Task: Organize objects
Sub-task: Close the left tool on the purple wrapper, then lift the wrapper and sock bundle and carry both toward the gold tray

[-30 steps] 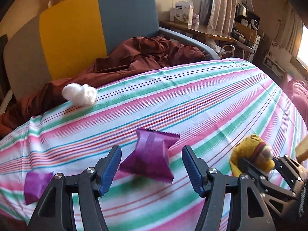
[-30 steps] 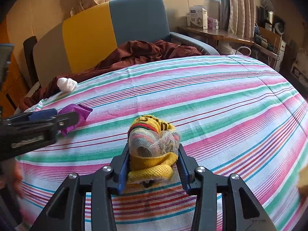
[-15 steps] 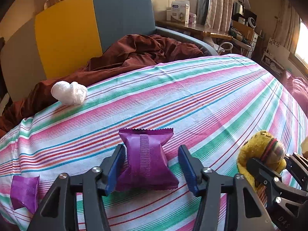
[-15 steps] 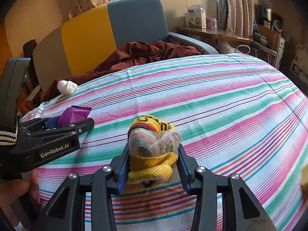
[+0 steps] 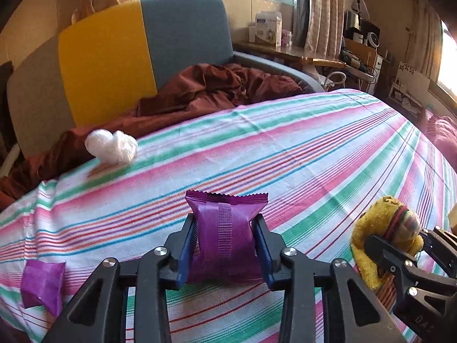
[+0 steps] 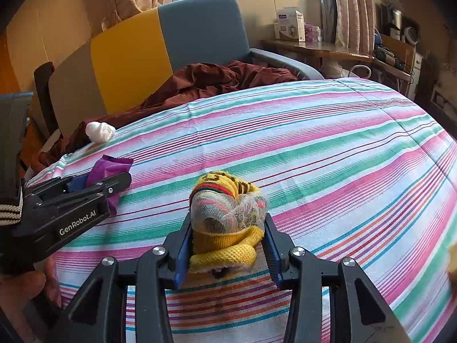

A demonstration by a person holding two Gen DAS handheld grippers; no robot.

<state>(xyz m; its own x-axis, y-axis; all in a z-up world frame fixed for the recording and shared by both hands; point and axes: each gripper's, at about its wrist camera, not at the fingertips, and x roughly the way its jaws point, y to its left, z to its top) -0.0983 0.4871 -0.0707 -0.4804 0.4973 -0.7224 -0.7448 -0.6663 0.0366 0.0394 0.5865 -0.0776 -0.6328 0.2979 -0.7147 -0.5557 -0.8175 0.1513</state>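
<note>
At the far left of the left wrist view, a small crumpled purple foil wrapper (image 5: 42, 285) lies flat near the edge of the striped cotton bedsheet (image 5: 285, 154), its surface creased and faintly glossy. Farther back, a white ball of crinkled plastic film (image 5: 112, 145) rests where the sheet meets a rumpled maroon blanket (image 5: 211, 88), which spills in soft folds off a chair with grey, yellow and blue upholstered panels (image 5: 142, 45).

In the centre, the left gripper (image 5: 225, 245) has its blue ribbed pads pressed against both sides of a puffed purple foil snack packet (image 5: 225, 237). The packet stands upright, with a zigzag-cut top edge and a ridged seam down its middle, its sides pinched inward by the clamp. It sits low over the sheet; whether it touches the fabric cannot be told.

To the right, the right gripper (image 6: 227, 243) is clamped on a rolled bundle of yellow knitted socks (image 6: 227, 217). The yarn is coarse and looped, with a red and dark band near the top and a thin, worn, mesh-like patch across the front. The bundle sits just over the sheet's pink, green and white stripes.

Counted: two purple foil pieces, one white plastic ball, one sock bundle, one blanket. At the back right, a white cardboard box (image 6: 290, 25) stands on a wooden desk (image 6: 314, 48) under the window.
</note>
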